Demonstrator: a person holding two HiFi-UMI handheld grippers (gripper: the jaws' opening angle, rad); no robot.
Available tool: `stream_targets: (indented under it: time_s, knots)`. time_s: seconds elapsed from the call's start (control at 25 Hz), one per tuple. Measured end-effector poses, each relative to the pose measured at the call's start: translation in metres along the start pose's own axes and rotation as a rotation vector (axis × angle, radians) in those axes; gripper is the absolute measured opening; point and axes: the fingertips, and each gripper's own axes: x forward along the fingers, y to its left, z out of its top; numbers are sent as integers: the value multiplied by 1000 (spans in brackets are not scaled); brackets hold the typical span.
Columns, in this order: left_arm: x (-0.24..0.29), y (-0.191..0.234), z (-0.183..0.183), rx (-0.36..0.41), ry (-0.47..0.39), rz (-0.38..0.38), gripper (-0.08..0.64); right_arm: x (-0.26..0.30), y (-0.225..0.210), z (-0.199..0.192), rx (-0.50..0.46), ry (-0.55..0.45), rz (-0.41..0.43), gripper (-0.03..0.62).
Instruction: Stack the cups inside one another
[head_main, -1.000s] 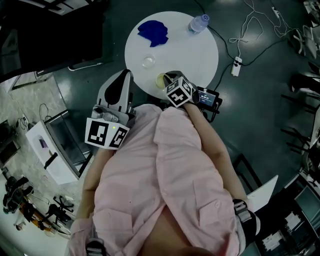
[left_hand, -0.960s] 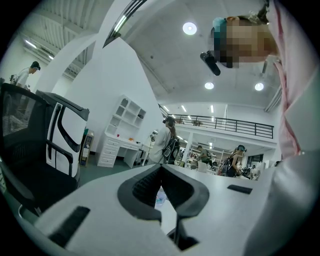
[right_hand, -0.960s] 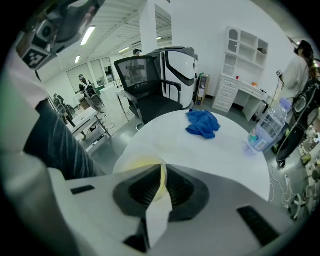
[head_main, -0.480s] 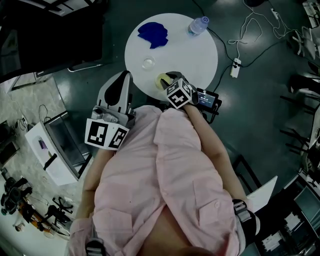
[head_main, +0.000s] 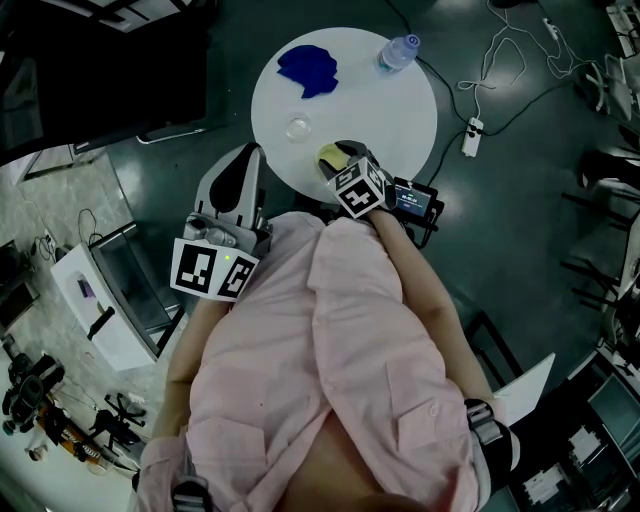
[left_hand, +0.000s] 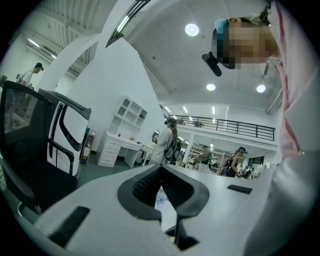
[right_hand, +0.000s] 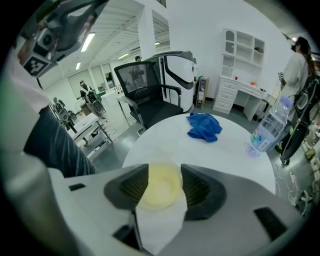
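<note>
A pale yellow cup stands near the front edge of the round white table. My right gripper points steeply down over it. In the right gripper view the yellow cup sits between the two black pads; the right gripper has just been opening its jaws, which now stand wide. A clear cup stands alone to the left, farther in. My left gripper hangs level off the table's left edge; the left gripper has its pads meeting at the tips, with nothing between them.
A crumpled blue cloth lies at the table's far side and a plastic water bottle stands at its far right rim. A black office chair stands behind the table. Cables and a power strip lie on the floor.
The right gripper's marker cube and the yellow cup have shifted very slightly on the table. The left gripper has stayed where it was.
</note>
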Motion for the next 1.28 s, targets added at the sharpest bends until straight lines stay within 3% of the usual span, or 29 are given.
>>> stream_targets:
  time_s: [0.4,0.92,0.96,1.08,1.28]
  knots:
    - [0,0,0,0,-2,1,9,-4,-11,3,51,-38,-35,221]
    - [-3,-3,0,4,-7,4,9,-14,-26,2,71,-56,-114,215]
    - [-3,-3,0,5,-7,3,9,-15,-28,3,70,-61,-125,205]
    - [-3,-3,0,7,-9,2,9,-20,-34,6,64,-84,-176,88]
    - [-3,-4,0,7,-9,-3,9,-26,-39,6,78,-102,-207,46]
